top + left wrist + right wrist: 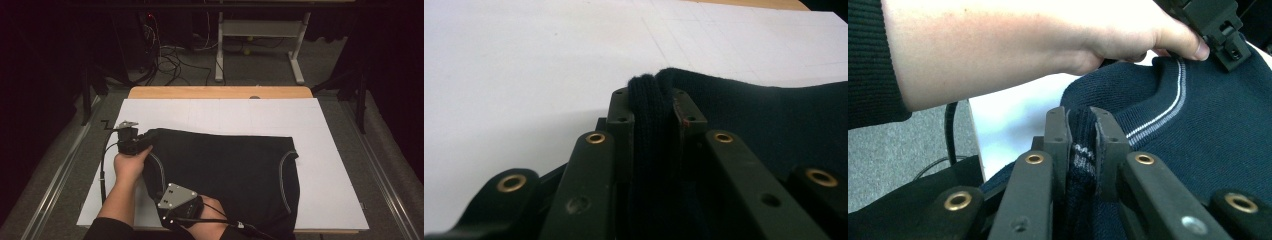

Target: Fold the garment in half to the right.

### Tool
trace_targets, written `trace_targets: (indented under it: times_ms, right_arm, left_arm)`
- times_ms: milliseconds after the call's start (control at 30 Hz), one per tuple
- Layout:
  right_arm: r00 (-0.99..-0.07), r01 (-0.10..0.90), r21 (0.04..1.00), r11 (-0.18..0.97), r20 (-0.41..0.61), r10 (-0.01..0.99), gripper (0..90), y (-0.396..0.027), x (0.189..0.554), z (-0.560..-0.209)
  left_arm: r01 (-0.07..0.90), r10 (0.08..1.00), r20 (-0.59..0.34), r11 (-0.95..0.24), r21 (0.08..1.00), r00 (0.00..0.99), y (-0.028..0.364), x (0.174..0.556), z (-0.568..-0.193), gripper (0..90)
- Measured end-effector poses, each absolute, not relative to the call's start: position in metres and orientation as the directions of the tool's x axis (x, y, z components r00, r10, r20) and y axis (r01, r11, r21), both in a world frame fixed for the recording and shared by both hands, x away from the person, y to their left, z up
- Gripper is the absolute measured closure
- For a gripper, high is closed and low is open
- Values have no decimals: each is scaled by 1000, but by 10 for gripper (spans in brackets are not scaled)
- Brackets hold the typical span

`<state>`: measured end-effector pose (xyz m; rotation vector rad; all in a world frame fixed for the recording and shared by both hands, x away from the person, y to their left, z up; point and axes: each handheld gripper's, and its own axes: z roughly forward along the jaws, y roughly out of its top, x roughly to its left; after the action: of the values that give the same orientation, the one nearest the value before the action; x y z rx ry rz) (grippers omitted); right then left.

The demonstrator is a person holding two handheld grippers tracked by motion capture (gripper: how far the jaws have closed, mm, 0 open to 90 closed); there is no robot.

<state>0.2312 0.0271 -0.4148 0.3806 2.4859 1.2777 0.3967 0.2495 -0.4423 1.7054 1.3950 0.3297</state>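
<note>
- While the dark sweater (225,170) lies spread across the white sheet (225,112) on the table (220,92), I hold one gripper in each hand at its left side.
- My left gripper (139,142) sits at the far left corner of the sweater; its jaws are closed on a fold of ribbed knit (649,115), which stands up between the two pads.
- My left hand (130,165) lies just behind that gripper, with the forearm coming in from the near edge of the table.
- My right gripper (172,192) sits at the near left part of the sweater, close to the table's near edge; its jaws are pinched on a bunched fold of the fabric (1082,150) that carries a pale stripe.
- A curved pale stripe (1168,107) runs across the sweater just beyond the right gripper's jaws.
- The right half of the sweater lies flat on the sheet, well apart from both grippers.
</note>
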Motion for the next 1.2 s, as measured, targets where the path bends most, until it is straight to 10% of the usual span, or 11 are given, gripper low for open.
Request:
trace_targets:
  times_ms: [1200]
  right_arm:
    - [-948, 26, 824, 566, -159, 276, 803, 109, 225, -421]
  left_arm:
    - [666, 920, -300, 60, 743, 251, 338, 373, -446, 711]
